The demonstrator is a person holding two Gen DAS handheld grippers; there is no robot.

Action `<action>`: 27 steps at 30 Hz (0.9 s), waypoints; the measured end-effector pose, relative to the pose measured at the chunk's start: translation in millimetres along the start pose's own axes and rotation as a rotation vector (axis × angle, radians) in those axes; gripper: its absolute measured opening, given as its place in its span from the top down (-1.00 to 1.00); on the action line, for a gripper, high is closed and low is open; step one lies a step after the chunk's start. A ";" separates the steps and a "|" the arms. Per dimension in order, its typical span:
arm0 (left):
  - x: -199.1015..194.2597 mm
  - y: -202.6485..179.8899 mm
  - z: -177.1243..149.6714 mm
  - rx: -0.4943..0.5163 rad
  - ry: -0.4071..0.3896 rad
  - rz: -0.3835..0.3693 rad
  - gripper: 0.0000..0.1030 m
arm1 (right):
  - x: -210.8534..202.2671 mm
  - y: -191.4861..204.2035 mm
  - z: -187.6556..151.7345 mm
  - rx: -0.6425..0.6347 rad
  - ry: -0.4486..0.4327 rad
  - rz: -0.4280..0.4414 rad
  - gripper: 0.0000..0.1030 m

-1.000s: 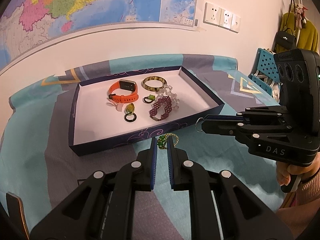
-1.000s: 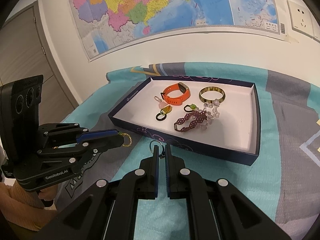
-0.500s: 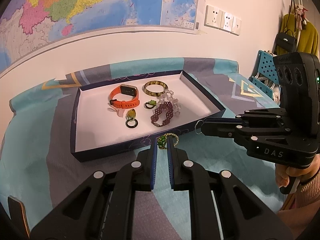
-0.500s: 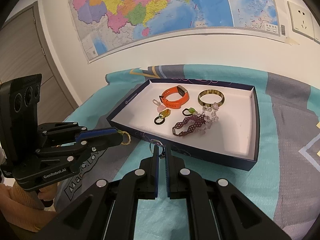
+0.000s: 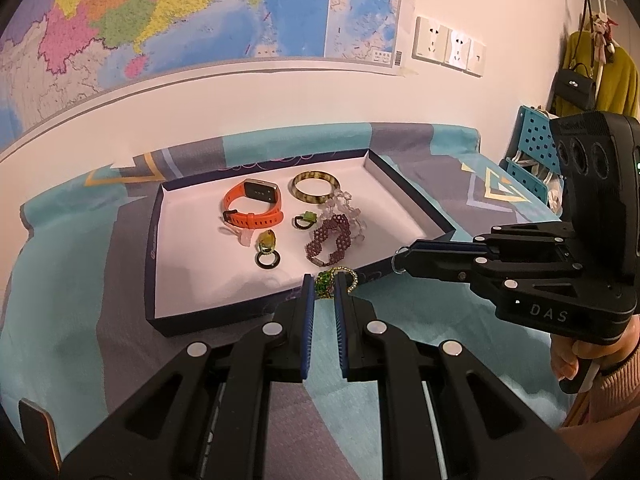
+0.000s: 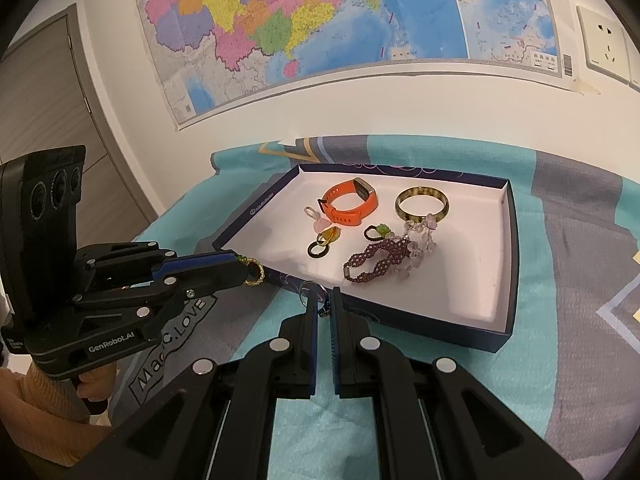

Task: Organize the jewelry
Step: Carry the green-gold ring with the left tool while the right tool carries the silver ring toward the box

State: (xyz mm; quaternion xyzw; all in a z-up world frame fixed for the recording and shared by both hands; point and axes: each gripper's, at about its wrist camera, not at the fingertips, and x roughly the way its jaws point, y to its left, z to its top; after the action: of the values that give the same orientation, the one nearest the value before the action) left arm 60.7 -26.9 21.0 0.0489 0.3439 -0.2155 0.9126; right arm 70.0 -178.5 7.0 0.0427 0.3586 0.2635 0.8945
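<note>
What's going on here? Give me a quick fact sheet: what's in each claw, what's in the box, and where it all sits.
left gripper: shut on a green and gold beaded piece, near the box's front edge
right gripper: shut on a small silver ring, also at the front edge
box: open, dark blue walls, white floor, on a teal and grey cloth
in the box: orange watch, amber bangle, purple beaded bracelet, black ring with yellow stone
wall: map

Bed under teal-and-grey patterned cover, dark blue shallow box lying directly on it
</note>
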 end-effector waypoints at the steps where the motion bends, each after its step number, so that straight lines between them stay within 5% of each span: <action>1: 0.3 1.0 1.0 0.000 -0.001 0.001 0.80 | 0.3 -0.1 0.1 0.000 -0.001 0.000 0.92; 27: 5.1 8.0 13.4 -0.003 -0.016 0.013 0.80 | 6.6 0.6 14.6 -0.012 -0.011 -0.003 0.92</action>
State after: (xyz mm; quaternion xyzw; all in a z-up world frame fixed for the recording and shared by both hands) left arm 75.7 -24.7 27.4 0.0482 0.3366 -0.2093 0.9168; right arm 83.4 -173.0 13.9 0.0384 0.3520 0.2638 0.8972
